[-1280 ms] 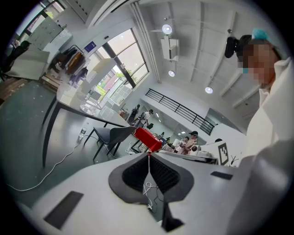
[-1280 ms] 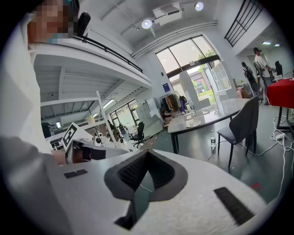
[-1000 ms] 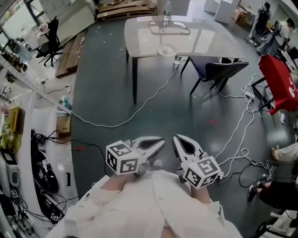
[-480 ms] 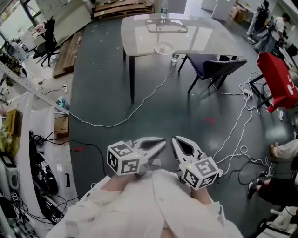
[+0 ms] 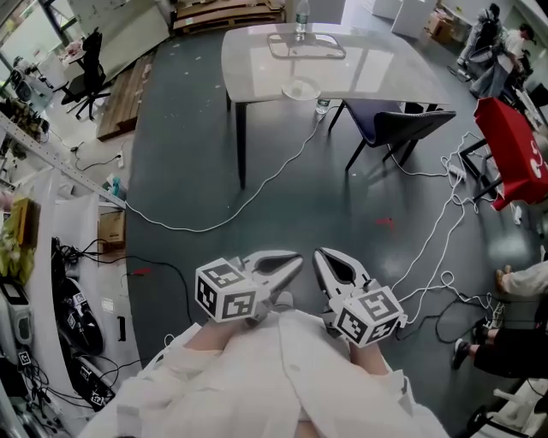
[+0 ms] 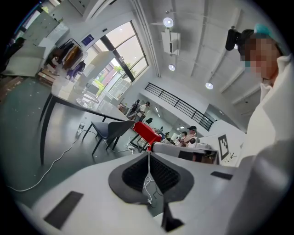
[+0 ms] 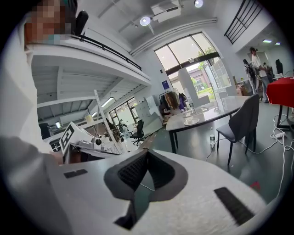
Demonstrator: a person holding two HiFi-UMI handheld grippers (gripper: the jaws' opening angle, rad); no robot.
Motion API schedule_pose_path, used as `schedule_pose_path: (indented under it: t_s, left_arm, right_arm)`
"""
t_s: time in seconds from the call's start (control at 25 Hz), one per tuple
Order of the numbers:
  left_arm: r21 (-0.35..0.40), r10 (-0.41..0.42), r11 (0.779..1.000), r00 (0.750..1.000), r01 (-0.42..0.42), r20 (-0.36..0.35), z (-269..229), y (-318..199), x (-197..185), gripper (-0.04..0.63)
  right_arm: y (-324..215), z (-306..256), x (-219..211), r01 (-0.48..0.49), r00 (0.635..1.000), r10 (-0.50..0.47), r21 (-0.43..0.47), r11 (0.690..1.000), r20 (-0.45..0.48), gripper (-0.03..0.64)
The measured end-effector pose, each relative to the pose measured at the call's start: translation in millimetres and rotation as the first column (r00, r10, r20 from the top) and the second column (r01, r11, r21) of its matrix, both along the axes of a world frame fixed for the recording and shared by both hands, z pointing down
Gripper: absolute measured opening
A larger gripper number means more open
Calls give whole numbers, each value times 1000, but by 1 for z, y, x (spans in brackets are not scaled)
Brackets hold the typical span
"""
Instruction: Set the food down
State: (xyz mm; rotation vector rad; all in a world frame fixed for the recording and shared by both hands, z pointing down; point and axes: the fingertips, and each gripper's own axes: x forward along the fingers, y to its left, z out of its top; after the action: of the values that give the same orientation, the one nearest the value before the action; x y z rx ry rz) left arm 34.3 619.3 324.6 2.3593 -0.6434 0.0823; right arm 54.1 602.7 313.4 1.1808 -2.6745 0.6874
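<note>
Dish (image 5: 302,90) contents too small, red cloth (image 5: 511,154) edge-cropped

Head view looks steeply down — gripper views, nearly level, share the table (image 5: 385,73).

A big open lab or workshop: cables (image 5: 257,201) trail across the grey floor (image 5: 188,154), wooden pallets (image 5: 224,15) lie beyond a tabletop (image 5: 377,73), and cluttered benches (image 5: 43,145) line one side.

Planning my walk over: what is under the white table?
A small bottle stands on the floor by the near edge, a white cable trails in beside it, and a dark chair is pushed partly under. The tabletop covers the floor further back.
</note>
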Motion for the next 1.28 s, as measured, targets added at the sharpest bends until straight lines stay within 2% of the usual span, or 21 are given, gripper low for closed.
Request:
schedule_pose_path:
  t_s: [0.36,0.6,0.76,0.92,1.12,1.28]
  left_arm:
    - [-20,-12,1000,1000,12,-24,7,-2,24,21]
    - [-30,1,1000,1000,-1,-1,15,-7,39,21]
    - [-46,7,999,1000,-6,7,24,-20,38,21]
    - [-58,33,998,999,-33,9,32,-51,38,21]
    - [24,81,996,994,-83,77,28,-117,34,21]
    - [61,57,996,996,-61,74,15,-181,13,21]
  right_arm:
    - [-5,12,17,38,999,-38,-32,999,-3,3]
    - [-16,18,31,42,999,-40,-72,997,28,2]
    - [-29,24,24,68,997,-66,-82,994,27,3]
    - [-61,24,18,75,997,-75,-57,996,9,2]
    - [-129,29,11,56,998,-57,-37,998,-30,2]
    - [-191,17,-2,23,999,-23,-17,1000,-24,2]
